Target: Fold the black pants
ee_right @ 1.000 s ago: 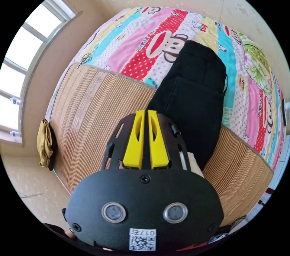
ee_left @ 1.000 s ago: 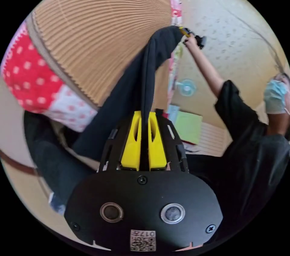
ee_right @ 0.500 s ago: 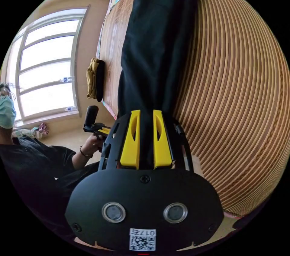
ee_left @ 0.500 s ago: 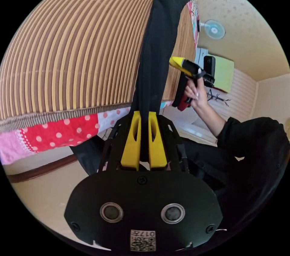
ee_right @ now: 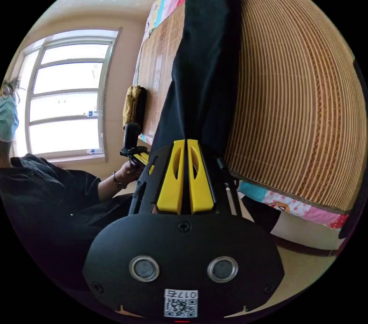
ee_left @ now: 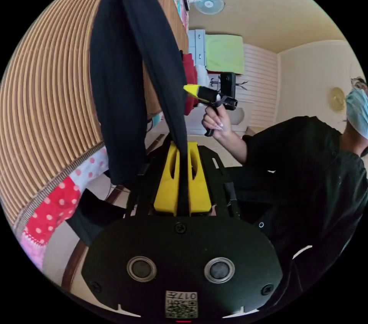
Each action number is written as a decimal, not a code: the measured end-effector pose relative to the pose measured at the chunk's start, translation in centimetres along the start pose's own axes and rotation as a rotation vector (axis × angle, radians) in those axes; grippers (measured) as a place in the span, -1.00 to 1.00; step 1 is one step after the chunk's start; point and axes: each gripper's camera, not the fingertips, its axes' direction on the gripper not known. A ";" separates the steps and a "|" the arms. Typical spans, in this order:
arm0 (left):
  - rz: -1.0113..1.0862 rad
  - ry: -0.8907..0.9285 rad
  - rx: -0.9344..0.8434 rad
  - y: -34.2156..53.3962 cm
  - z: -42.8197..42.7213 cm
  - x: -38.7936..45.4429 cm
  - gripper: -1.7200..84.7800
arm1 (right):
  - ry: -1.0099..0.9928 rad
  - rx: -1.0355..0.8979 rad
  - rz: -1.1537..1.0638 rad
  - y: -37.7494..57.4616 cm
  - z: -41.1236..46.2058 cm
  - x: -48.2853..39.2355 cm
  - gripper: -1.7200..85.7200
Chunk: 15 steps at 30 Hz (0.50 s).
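The black pants (ee_left: 126, 71) lie stretched across the bamboo mat (ee_left: 46, 90) on the bed, and one end hangs over the bed's edge. My left gripper (ee_left: 183, 144) is shut on a thin fold of that end. A hand holds the right gripper (ee_left: 191, 89) close beside the same cloth. In the right gripper view the pants (ee_right: 207, 63) run away over the mat (ee_right: 299, 90), and my right gripper (ee_right: 186, 142) is shut on their near end. Just beside it, the left gripper (ee_right: 140, 155) sits in the other hand.
A patterned bedsheet (ee_right: 291, 205) shows under the mat at the bed's edge. A yellow and dark cloth (ee_right: 132, 105) lies at the mat's far side near the window (ee_right: 69, 98). The person in black (ee_left: 306, 171) sits by the bed; a fan (ee_left: 209, 2) is on the wall.
Both views have rolled with the hands. The held end of the pants now hangs in a looser fold off the bed's edge, and the right jaws stand closer together on the cloth.
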 end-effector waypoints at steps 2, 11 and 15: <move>-0.097 -0.085 0.043 1.6 1.2 -2.0 -0.90 | -0.003 -0.014 0.033 0.5 1.0 1.7 -0.92; -0.164 -0.471 -0.015 4.9 5.2 -1.2 -0.83 | -0.118 -0.017 0.118 1.2 2.5 5.3 -0.88; -0.118 -0.447 0.184 5.1 1.3 1.5 -0.73 | -0.213 0.044 0.141 0.1 -2.4 7.2 -0.81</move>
